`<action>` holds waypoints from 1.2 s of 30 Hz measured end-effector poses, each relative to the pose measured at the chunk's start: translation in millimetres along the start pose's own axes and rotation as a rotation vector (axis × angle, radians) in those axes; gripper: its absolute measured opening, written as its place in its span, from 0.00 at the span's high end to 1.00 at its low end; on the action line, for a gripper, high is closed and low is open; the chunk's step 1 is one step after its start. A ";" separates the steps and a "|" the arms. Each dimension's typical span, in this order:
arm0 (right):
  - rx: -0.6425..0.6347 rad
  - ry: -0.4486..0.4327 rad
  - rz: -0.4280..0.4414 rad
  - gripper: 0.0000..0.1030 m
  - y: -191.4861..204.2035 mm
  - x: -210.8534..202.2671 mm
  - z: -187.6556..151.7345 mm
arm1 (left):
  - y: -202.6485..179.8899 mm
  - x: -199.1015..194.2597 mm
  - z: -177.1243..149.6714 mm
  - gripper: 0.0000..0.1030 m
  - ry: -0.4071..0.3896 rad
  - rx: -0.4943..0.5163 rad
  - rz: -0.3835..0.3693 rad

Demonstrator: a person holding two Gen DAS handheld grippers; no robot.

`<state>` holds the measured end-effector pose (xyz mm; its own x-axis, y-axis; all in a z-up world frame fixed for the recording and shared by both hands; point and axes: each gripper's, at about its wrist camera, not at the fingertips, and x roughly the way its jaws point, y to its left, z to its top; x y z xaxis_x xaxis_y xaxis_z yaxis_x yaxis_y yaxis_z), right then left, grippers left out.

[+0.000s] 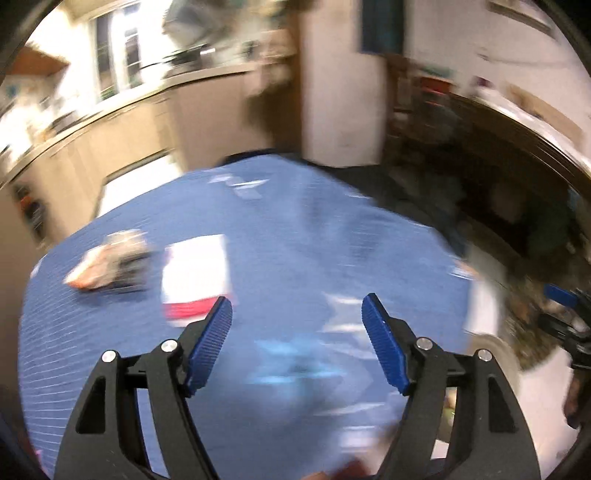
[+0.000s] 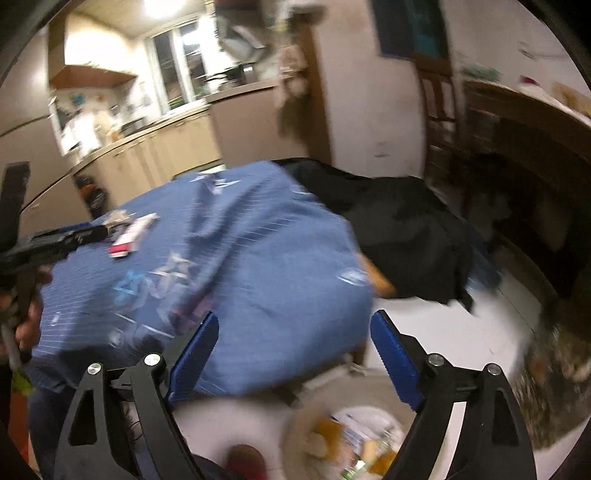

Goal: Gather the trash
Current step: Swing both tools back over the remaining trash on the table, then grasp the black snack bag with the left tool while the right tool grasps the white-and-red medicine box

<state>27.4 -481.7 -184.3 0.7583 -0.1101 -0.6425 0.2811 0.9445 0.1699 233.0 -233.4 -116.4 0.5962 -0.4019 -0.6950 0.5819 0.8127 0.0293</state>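
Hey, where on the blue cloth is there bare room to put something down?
Free: the blue cloth right of the white-and-red packet, toward the far edge. Crowded: its left side, where the crumpled wrapper lies beside the packet.

Crumpled wrapper (image 1: 110, 264) motion-smeared — unreadable; bin (image 2: 354, 439) cut by bottom edge, contents blurred.

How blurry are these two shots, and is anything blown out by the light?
Left wrist view: heavy motion smear over the blue striped cloth and the white and red packet; only the left gripper is sharp; the window glares white. Right wrist view: milder blur, the ceiling light blown out, the white trash bin smeared.
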 end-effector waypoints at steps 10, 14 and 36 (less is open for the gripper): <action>-0.209 0.099 0.173 0.15 203.9 130.9 83.4 | 192.0 74.1 2.6 0.31 0.107 -0.231 0.118; -0.221 0.164 0.200 0.15 256.6 189.1 99.4 | 211.2 94.5 3.8 0.25 0.113 -0.261 0.084; -0.315 0.252 0.084 0.30 322.4 277.7 98.3 | 227.0 117.2 1.3 0.24 0.099 -0.260 0.063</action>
<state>386.4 -238.2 -234.5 0.5919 0.0140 -0.8059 0.0008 0.9998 0.0180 435.7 -96.5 -190.2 0.5625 -0.3141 -0.7649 0.3760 0.9210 -0.1017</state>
